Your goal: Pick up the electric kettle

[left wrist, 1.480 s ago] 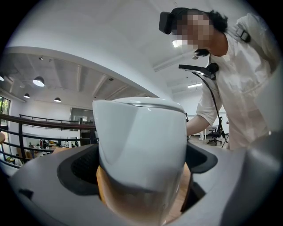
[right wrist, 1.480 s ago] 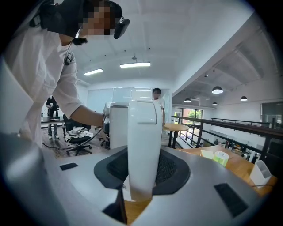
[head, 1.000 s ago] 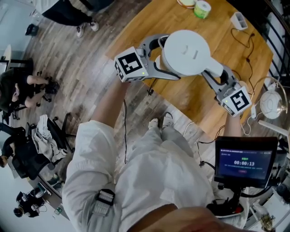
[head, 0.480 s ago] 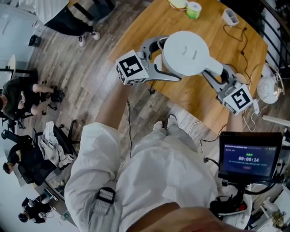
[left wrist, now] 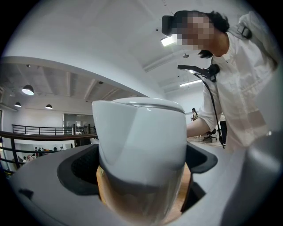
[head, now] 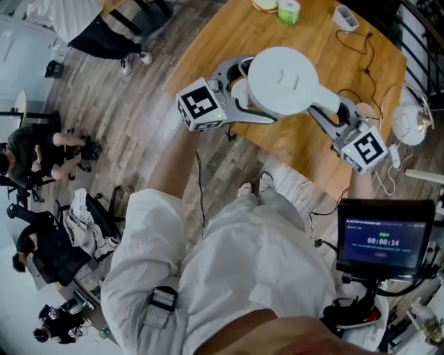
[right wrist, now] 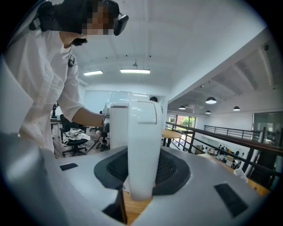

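The electric kettle (head: 284,80) is held between both tools, over the near edge of the round wooden table (head: 312,149). From the head view I look straight down on its white lid. I cannot tell whether its base is clear of the tabletop.

My left gripper (head: 241,89) is clamped on the kettle's body. In the left gripper view the white shell and the clear lower wall (left wrist: 141,145) fill the gap, and a dark pad (left wrist: 82,170) bears on each side. My right gripper (head: 325,111) is closed on the handle (right wrist: 142,145), which stands upright between its pads. The kettle's body shows just behind the handle.

Further out on the table are a green tape roll (head: 288,10), a small white tray (head: 345,17) and a black cable (head: 368,48), all well apart from the kettle. A screen with a running timer (head: 386,237) stands at lower right. Seated people (head: 35,149) are off on the plank floor to the left.
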